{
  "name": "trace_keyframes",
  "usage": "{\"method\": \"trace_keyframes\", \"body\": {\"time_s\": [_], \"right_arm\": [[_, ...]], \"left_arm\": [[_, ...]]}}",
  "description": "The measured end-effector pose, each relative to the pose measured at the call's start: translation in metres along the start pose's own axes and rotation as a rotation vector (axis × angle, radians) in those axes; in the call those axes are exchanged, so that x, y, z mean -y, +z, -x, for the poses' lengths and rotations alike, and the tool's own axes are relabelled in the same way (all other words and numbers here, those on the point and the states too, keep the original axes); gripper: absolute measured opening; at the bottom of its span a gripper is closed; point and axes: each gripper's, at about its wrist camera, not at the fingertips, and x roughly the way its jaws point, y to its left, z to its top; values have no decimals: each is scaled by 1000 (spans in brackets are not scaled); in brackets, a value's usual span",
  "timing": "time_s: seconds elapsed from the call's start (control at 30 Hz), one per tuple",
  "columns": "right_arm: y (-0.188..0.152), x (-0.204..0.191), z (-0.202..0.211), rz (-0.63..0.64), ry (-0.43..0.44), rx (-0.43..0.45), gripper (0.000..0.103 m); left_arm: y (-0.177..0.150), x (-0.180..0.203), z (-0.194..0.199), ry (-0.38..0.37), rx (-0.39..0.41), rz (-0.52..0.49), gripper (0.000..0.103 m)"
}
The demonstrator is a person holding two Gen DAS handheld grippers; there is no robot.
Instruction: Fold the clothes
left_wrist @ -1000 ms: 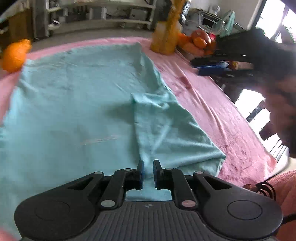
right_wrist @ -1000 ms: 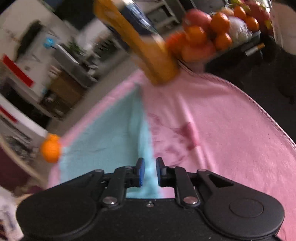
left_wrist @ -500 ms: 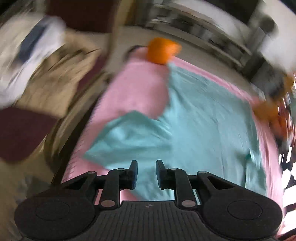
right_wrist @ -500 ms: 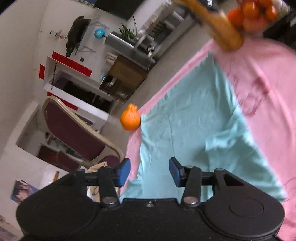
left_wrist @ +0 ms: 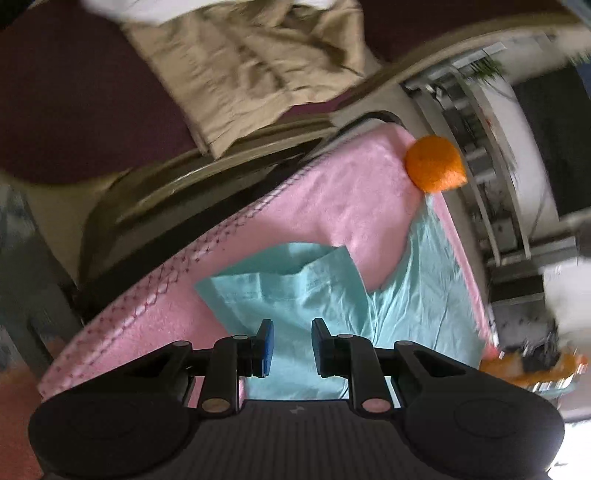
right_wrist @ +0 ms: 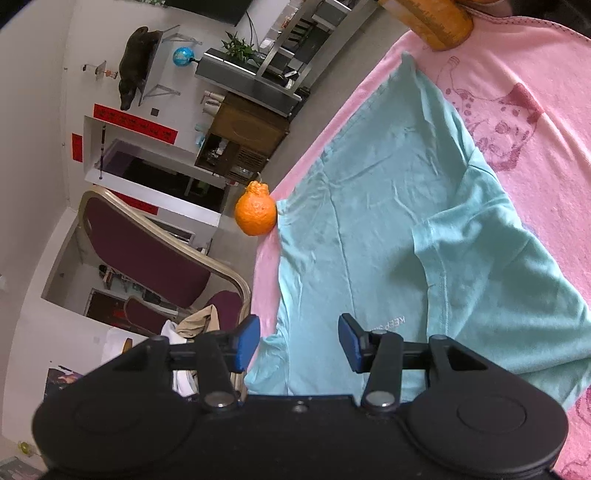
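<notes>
A light teal T-shirt (right_wrist: 388,206) lies spread on a pink blanket (right_wrist: 524,74), its right sleeve (right_wrist: 491,280) folded in over the body. In the left wrist view the shirt's left sleeve (left_wrist: 291,284) sticks out towards the table edge. My left gripper (left_wrist: 291,347) hovers just above that sleeve, jaws a little apart and empty. My right gripper (right_wrist: 299,339) is wide open and empty above the shirt's near edge.
An orange (right_wrist: 256,213) sits on the blanket at the shirt's far corner; it also shows in the left wrist view (left_wrist: 435,164). A yellow-orange container (right_wrist: 432,18) stands at the far end. A maroon chair (right_wrist: 147,258) with beige clothes (left_wrist: 251,66) stands beside the table edge.
Both grippers swung to the shirt's left side. The right gripper opened wide from nearly shut. The left gripper opened slightly and now hovers over the left sleeve.
</notes>
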Motion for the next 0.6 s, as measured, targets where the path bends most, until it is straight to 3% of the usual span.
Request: {"method": "trace_keyframes", "body": {"time_s": [0.23,0.3,0.4,0.5,0.6], "right_arm": [[-1,-1,2,9,1,5,47],[-2,-1,1,8,-4,2,48],[-2,0,3,6,-9,3,48],[-2,0,4,7,-13,8,49],[-2,-1,5,22,-25,9,50]], "left_arm": [[6,-5,-8,-16,20,76,15],[5,-3,-7,-29,17,70,5],[2,-1,-4,-3,12,43,6],[-9,0,12,89,43,-11,23],[-15,-2,29,100,100,-52,30]]}}
